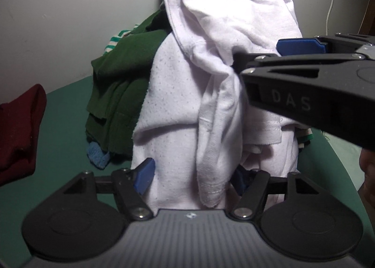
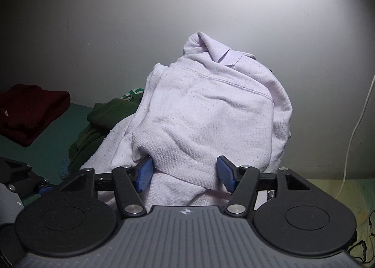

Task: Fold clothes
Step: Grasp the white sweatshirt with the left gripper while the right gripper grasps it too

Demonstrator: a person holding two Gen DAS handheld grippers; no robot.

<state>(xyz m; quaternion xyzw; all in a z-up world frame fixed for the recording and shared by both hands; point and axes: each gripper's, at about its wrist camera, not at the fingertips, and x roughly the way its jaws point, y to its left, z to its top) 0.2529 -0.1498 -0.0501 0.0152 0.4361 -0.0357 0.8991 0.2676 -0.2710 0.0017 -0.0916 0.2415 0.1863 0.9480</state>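
A pale lilac polo shirt (image 2: pixel 211 113) sits crumpled on top of a heap of clothes on the green counter (image 1: pixel 63 113), its collar (image 2: pixel 225 55) uppermost against the wall. Under and beside it lie a dark green garment (image 1: pixel 121 94), a green-and-white striped piece (image 1: pixel 117 39) and something blue knitted (image 1: pixel 97 155). A maroon garment (image 2: pixel 30 108) lies apart, toward the counter's far left edge; whether it is folded I cannot tell.

The right tool (image 2: pixel 185 174) stands open, its blue pads on either side of a bulge of shirt fabric, not closed on it. The left tool (image 1: pixel 194 176) is pushed into the lower hanging folds; one pad is hidden by cloth, so I cannot tell whether it grips.

My reading is that the step in hand is taking hold of the polo shirt to draw it off the heap. The next move calls for both tools to pinch single edges, such as shoulder or hem, not bunched layers, so that the shirt can be spread flat on bare counter.
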